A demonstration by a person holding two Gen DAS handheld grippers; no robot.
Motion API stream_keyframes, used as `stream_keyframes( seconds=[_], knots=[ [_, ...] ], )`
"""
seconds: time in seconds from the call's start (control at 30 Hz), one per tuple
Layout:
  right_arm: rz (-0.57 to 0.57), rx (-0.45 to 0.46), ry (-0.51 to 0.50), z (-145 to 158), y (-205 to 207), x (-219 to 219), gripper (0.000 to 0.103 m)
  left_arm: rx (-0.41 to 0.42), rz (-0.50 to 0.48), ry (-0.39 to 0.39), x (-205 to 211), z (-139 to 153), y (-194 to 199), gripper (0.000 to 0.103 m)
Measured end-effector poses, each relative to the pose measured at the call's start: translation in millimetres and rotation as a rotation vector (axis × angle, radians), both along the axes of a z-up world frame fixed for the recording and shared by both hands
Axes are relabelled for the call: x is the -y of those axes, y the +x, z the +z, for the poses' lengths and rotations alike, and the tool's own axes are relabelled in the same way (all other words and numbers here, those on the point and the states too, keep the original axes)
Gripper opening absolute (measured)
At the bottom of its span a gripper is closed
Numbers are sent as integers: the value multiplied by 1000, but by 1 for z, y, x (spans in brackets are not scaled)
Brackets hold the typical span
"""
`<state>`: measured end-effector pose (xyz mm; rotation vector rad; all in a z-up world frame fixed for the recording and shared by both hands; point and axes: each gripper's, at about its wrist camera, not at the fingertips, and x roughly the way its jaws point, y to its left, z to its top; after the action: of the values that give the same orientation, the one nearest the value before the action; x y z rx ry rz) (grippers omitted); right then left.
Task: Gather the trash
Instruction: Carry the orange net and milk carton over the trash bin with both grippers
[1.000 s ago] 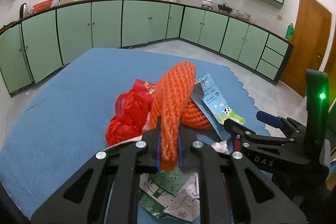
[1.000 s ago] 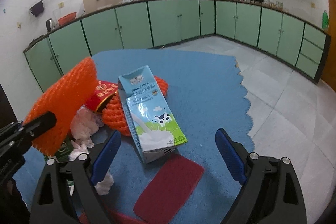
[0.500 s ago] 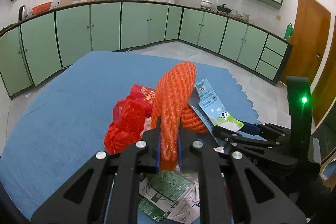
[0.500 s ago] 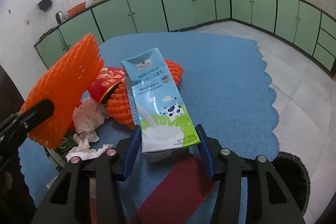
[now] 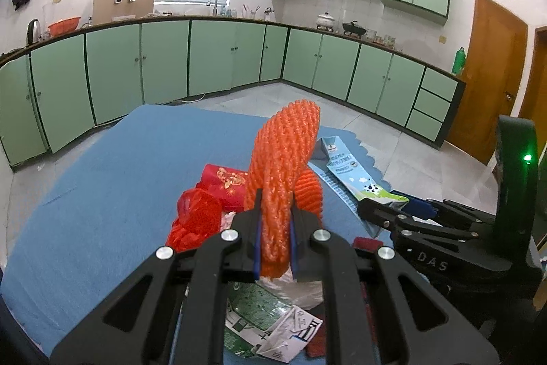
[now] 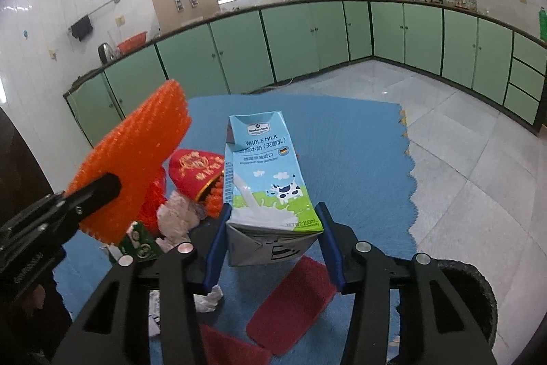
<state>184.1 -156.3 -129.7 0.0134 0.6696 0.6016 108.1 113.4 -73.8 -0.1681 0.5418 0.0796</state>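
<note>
Left tongs (image 5: 275, 240) are clamping the orange foam net sleeve (image 5: 285, 166), right tongs (image 6: 271, 243) squeezing the blue whole-milk carton (image 6: 265, 173), its label readable only right-side.

Open blue cloth (image 5: 112, 180) to the left and far side of the heap, wide enough for a gripper. Blocked in the middle: red bag (image 5: 196, 218), red pouch (image 6: 196, 168), tissue (image 6: 177, 216), orange net (image 5: 307, 190) packed close together. Near edge cluttered with a green carton (image 5: 263, 317) and red pads (image 6: 290, 300). Black bin (image 6: 475, 293) just beside the cloth at lower right.
</note>
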Motion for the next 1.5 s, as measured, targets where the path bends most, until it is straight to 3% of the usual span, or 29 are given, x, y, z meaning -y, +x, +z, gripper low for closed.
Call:
stream_keyframes(
  seconds=[0.43, 0.73, 1.17, 1.5],
  knots=[
    [-72, 83, 49, 45, -22, 41, 48, 44, -70, -4, 23, 17, -6, 10],
    [-165, 103, 46, 56, -39, 93, 48, 59, -189, -19, 69, 23, -6, 10],
    [-352, 86, 16, 43, -60, 185, 48, 29, -375, -30, 157, 5, 4, 10],
    [-456, 45, -7, 18, -69, 238, 48, -42, -450, -14, 209, -27, 16, 10]
  ],
)
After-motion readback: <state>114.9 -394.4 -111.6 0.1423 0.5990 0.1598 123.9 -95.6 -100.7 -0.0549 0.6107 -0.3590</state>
